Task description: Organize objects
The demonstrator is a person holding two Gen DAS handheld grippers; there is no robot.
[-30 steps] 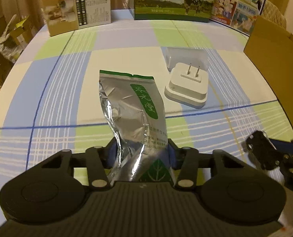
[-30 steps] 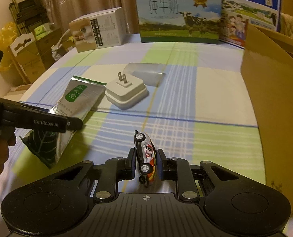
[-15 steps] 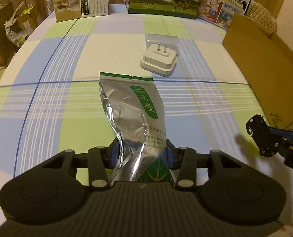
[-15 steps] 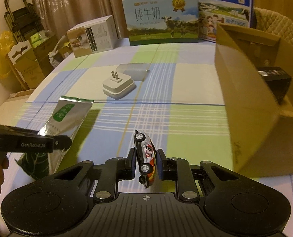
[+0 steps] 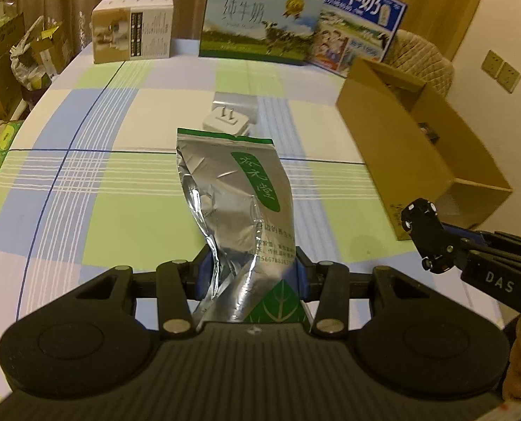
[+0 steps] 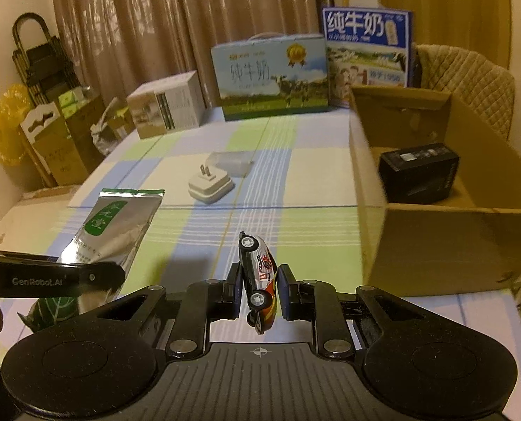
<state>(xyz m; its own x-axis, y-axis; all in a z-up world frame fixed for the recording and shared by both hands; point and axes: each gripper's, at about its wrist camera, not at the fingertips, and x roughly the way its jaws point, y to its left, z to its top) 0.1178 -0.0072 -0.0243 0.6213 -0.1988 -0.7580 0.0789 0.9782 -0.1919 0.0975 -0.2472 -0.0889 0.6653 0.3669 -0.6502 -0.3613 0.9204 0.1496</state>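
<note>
My left gripper [image 5: 251,275] is shut on the bottom of a silver foil pouch [image 5: 236,203] with a green label, held up above the checked tablecloth. The same pouch [image 6: 113,226] shows at the left of the right wrist view. My right gripper [image 6: 259,286] is shut on a small toy car [image 6: 257,273], held on its side with its wheels to the left. In the left wrist view the toy car [image 5: 425,235] appears at the right, underside up. An open cardboard box [image 6: 436,235] stands to the right, with a black box [image 6: 420,172] inside.
A white plug adapter [image 6: 211,186] and a clear plastic case [image 6: 230,163] lie mid-table. Milk cartons [image 6: 272,77] and a white box [image 6: 167,105] stand along the far edge. Cardboard boxes and bags [image 6: 50,140] crowd the floor at left. A padded chair [image 6: 467,80] stands behind the cardboard box.
Both grippers have risen and pulled back from the table with their loads. The cardboard box's inside and its black box now show in the right wrist view.
</note>
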